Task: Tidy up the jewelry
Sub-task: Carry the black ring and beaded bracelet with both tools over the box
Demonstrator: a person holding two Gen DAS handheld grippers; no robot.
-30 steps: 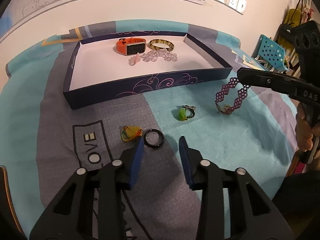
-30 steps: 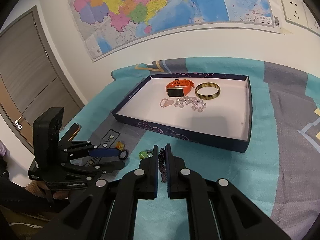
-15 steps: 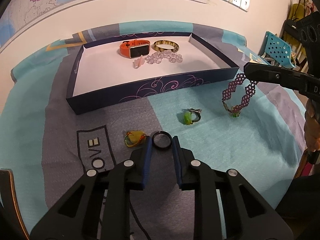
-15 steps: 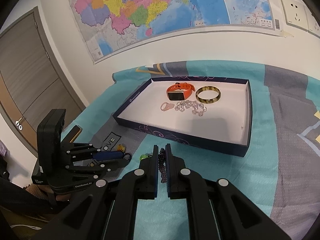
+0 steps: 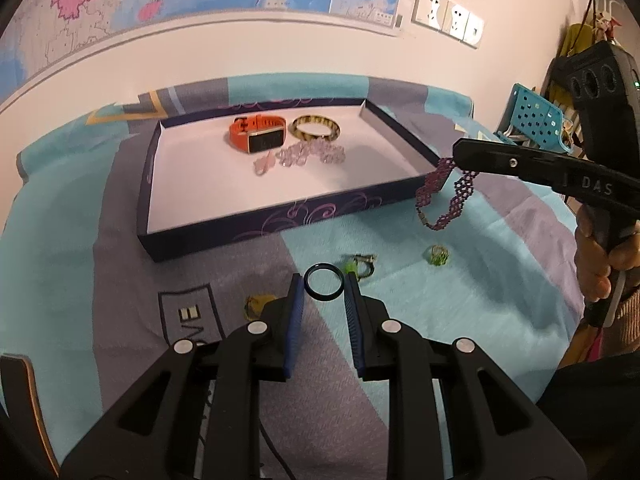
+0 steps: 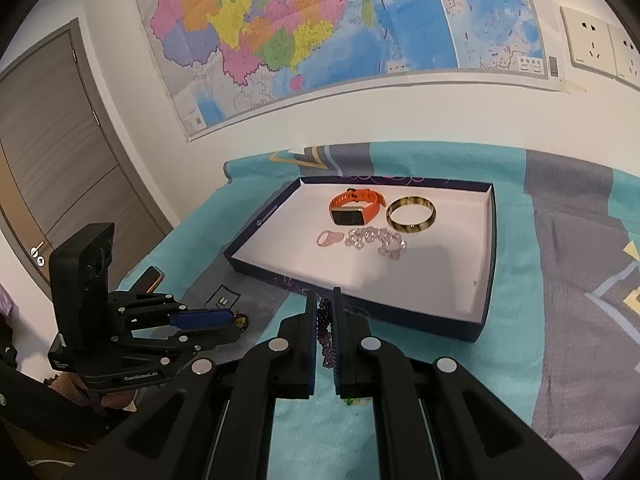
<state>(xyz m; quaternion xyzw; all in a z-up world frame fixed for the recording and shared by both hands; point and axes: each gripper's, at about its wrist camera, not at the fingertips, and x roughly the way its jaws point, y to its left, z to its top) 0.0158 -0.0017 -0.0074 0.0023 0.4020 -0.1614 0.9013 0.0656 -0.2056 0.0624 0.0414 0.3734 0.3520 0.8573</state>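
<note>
My left gripper [image 5: 323, 286] is shut on a black ring [image 5: 323, 282] and holds it above the cloth. My right gripper [image 6: 324, 304] is shut on a purple beaded bracelet [image 6: 325, 330], which hangs beside the tray's near right corner in the left wrist view [image 5: 444, 196]. The dark blue tray [image 5: 280, 216] holds an orange watch [image 5: 258, 134], a yellow-brown bangle [image 5: 316, 128], a clear bead bracelet [image 5: 312, 154] and a small pink piece [image 5: 263, 164]. A green ring [image 5: 438, 256], a green and dark trinket [image 5: 358, 268] and a yellow item [image 5: 256, 305] lie on the cloth.
The bed is covered with a teal and grey cloth [image 5: 460, 320]. A wall with a map and sockets [image 5: 446, 14] stands behind the tray. A phone [image 6: 150, 278] lies at the bed's left edge, near a door [image 6: 52, 160]. A blue perforated rack [image 5: 534, 116] stands at the far right.
My left gripper closed on the black ring and lifted it off the cloth. My right gripper carried the purple bracelet up and toward the tray, uncovering the green ring.
</note>
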